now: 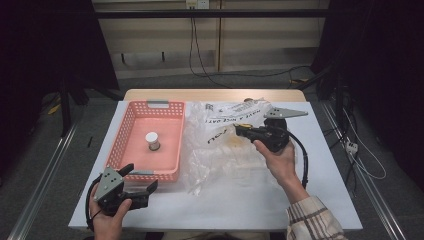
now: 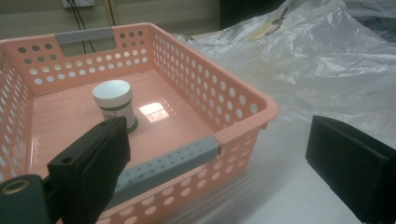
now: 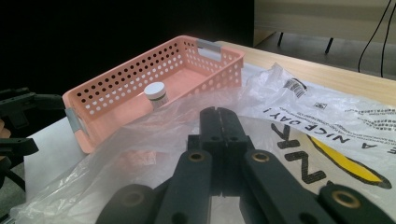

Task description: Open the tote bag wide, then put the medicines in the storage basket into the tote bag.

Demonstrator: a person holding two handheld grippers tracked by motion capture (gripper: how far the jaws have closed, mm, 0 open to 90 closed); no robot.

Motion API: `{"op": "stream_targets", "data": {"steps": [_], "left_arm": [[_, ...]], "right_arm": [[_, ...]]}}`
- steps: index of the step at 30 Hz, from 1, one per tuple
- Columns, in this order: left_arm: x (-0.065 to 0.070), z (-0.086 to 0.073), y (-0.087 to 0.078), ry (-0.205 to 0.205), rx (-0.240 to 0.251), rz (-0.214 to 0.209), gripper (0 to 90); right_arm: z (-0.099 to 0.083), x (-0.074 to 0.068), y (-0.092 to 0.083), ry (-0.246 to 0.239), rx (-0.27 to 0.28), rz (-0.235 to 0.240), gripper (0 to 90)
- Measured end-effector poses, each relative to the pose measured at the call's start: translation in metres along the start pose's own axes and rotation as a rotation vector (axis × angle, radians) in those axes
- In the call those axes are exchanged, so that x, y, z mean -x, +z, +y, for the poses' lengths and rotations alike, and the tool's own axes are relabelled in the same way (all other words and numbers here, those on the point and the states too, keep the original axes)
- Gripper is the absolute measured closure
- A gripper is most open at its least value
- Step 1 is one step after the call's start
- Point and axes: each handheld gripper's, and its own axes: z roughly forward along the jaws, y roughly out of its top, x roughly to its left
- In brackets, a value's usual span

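A pink perforated basket (image 1: pixel 126 124) (image 2: pixel 236 91) (image 3: pixel 116 81) sits on the left half of the table. Inside it stands a small jar with a white lid (image 1: pixel 152 141) (image 2: pixel 113 99) (image 3: pixel 156 93), upright. To the basket's right lies a crumpled clear plastic bag (image 1: pixel 220 157) (image 2: pixel 322 60) (image 3: pixel 327 116) with black and yellow print. My left gripper (image 1: pixel 141 178) (image 2: pixel 219 186) is open at the basket's near right corner, with nothing between its jaws. My right gripper (image 1: pixel 240 130) (image 3: pixel 219 116) hovers over the bag's printed part, jaws shut together with nothing visibly held.
A white cover (image 1: pixel 320 200) lies over the table, with a wooden strip (image 1: pixel 200 95) bare at the far edge. Cables run across the floor (image 1: pixel 240 75) behind the table. Metal rails (image 1: pixel 45 175) flank both sides. Bare cover lies along the near and right edges.
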Motion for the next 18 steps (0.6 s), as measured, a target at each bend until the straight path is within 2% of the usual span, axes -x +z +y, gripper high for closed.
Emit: {"op": "stream_targets", "data": {"steps": [5, 8, 11, 13, 18], "left_arm": [[-0.003, 0.001, 0.0, -0.019, 0.003, -0.008, 6.3], [-0.007, 0.003, 0.0, -0.05, 0.0, -0.016, 6.3], [-0.008, 0.006, 0.002, -0.065, -0.02, -0.036, 6.2], [-0.006, 0.01, 0.004, -0.04, -0.043, -0.051, 6.2], [-0.004, 0.018, 0.005, -0.019, -0.047, -0.045, 6.0]], "right_arm": [[0.0, 0.004, 0.001, 0.012, 0.001, 0.01, 90.0], [0.001, 0.005, 0.001, 0.014, 0.002, 0.01, 90.0], [0.001, 0.007, -0.001, 0.016, 0.003, 0.007, 90.0], [0.0, 0.008, -0.002, 0.027, 0.009, 0.014, 90.0], [-0.001, 0.006, 0.0, 0.015, 0.002, 0.028, 90.0]]}}
